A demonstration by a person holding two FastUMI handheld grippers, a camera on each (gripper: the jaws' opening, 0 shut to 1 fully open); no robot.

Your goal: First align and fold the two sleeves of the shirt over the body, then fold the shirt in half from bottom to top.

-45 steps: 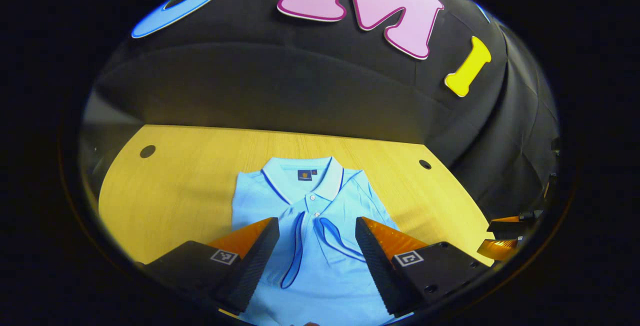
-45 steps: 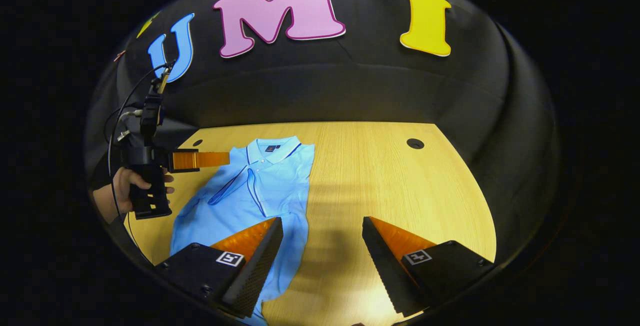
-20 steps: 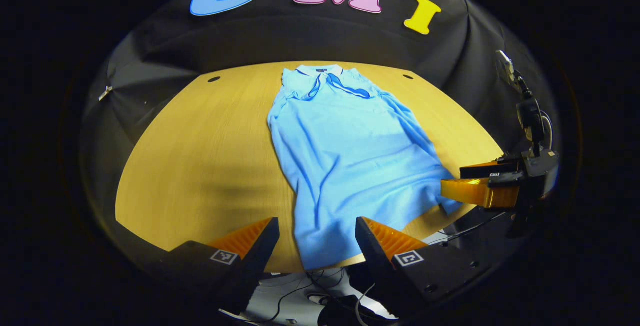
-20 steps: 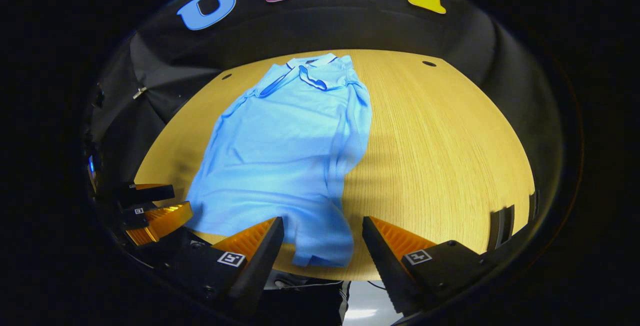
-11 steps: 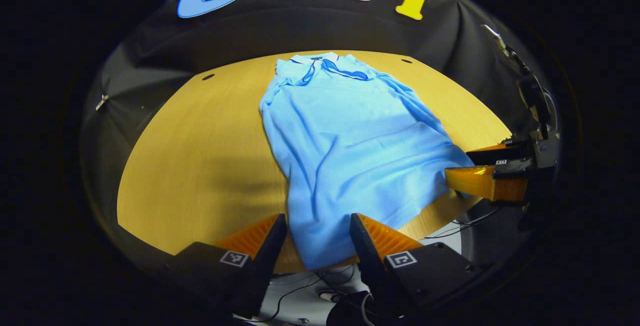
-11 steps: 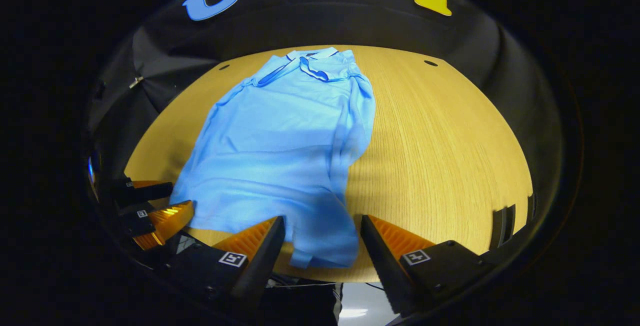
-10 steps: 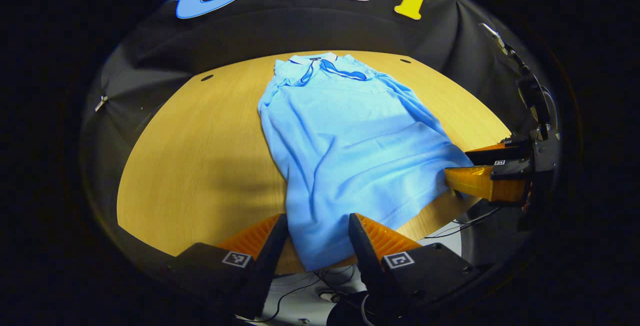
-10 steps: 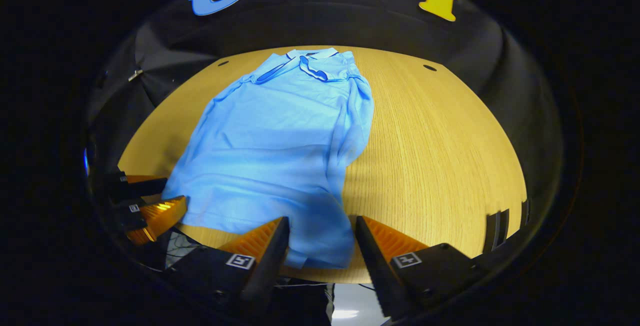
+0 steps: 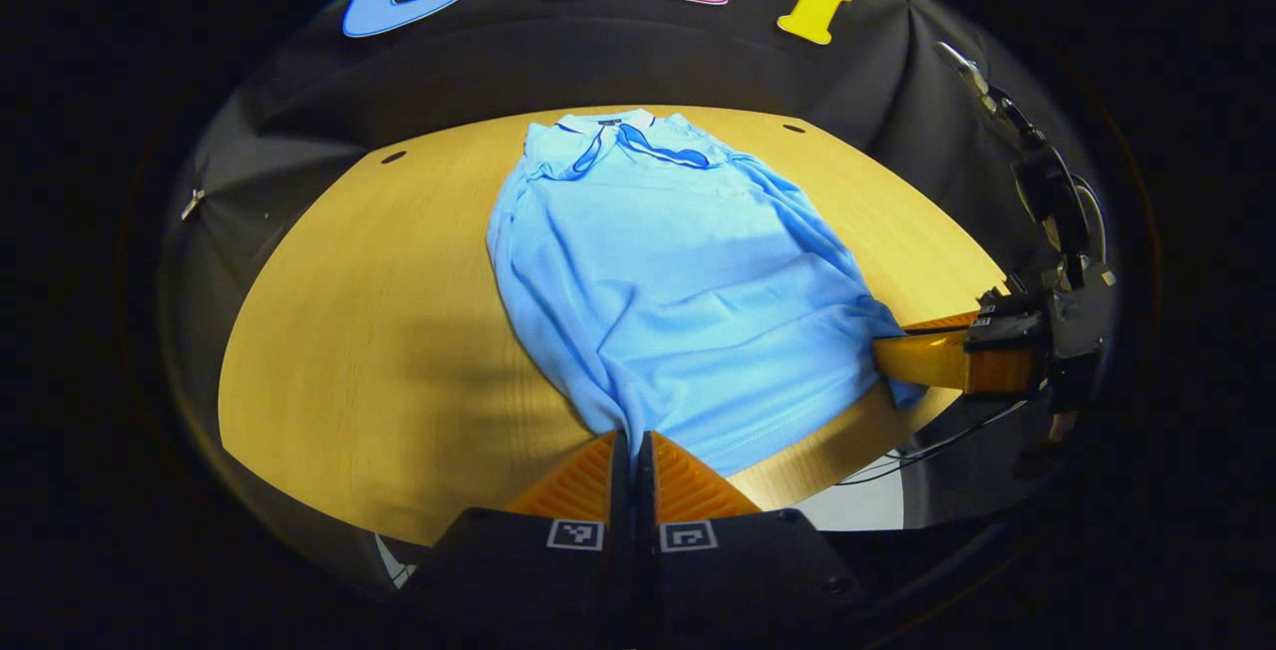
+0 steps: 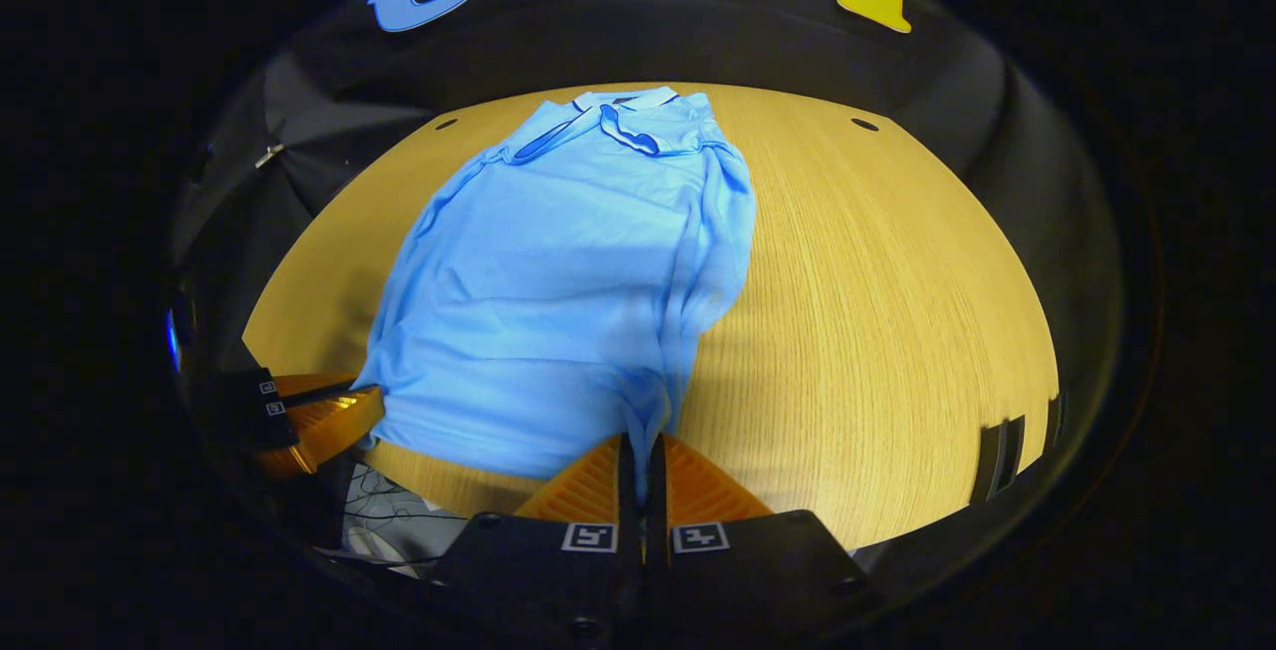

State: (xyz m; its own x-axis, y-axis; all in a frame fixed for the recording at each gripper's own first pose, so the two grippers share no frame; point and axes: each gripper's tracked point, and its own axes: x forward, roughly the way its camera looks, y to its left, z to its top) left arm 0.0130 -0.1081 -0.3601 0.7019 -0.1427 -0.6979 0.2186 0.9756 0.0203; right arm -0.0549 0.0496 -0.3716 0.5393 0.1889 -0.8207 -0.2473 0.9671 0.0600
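My jaws are clamped on the polo shirt's hem: left gripper and right gripper at its corners. Sleeves look folded. The bottom-to-top fold toward the collar remains.

A wooden table with a pale yellow grain carries the load; two small dark round holes sit in its far corners, one to each side of the shirt's collar; a light blue polo shirt lies flat on it, collar toward the far edge, hem at the near edge, sleeves folded in over the body.
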